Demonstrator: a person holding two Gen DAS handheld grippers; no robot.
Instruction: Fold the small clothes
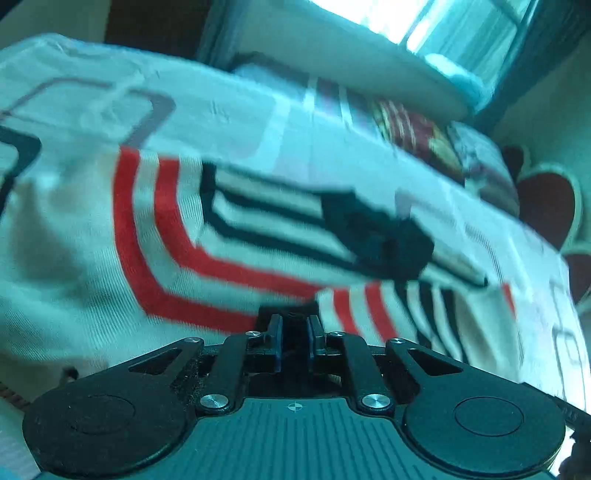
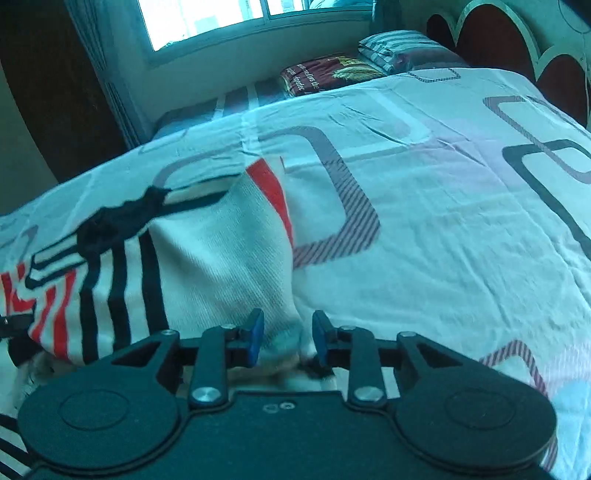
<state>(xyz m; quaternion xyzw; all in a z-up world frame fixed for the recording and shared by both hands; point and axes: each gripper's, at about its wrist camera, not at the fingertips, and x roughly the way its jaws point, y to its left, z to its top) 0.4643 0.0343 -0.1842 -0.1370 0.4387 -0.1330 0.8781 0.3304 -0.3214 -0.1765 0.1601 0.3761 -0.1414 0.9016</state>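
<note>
Right wrist view: bedsheet (image 2: 443,221) with rounded-rectangle print fills the frame, headboard (image 2: 491,40) with scalloped dark-red panels behind, window (image 2: 207,14) far left, striped pillow (image 2: 399,48) and maroon folded blanket (image 2: 328,74) by the wall. Ribbed knit garment (image 2: 207,258) (white, red and black stripes) lies on the sheet, lower left. Right gripper (image 2: 288,338) spread, garment corner between pads, not pinched. Left gripper (image 1: 294,332) pressed together on the garment edge; contact point hidden, view blurred.

A bed (image 2: 443,206) with a patterned white sheet carries a red-and-black striped white garment (image 2: 207,258) and pillows (image 2: 399,51).
</note>
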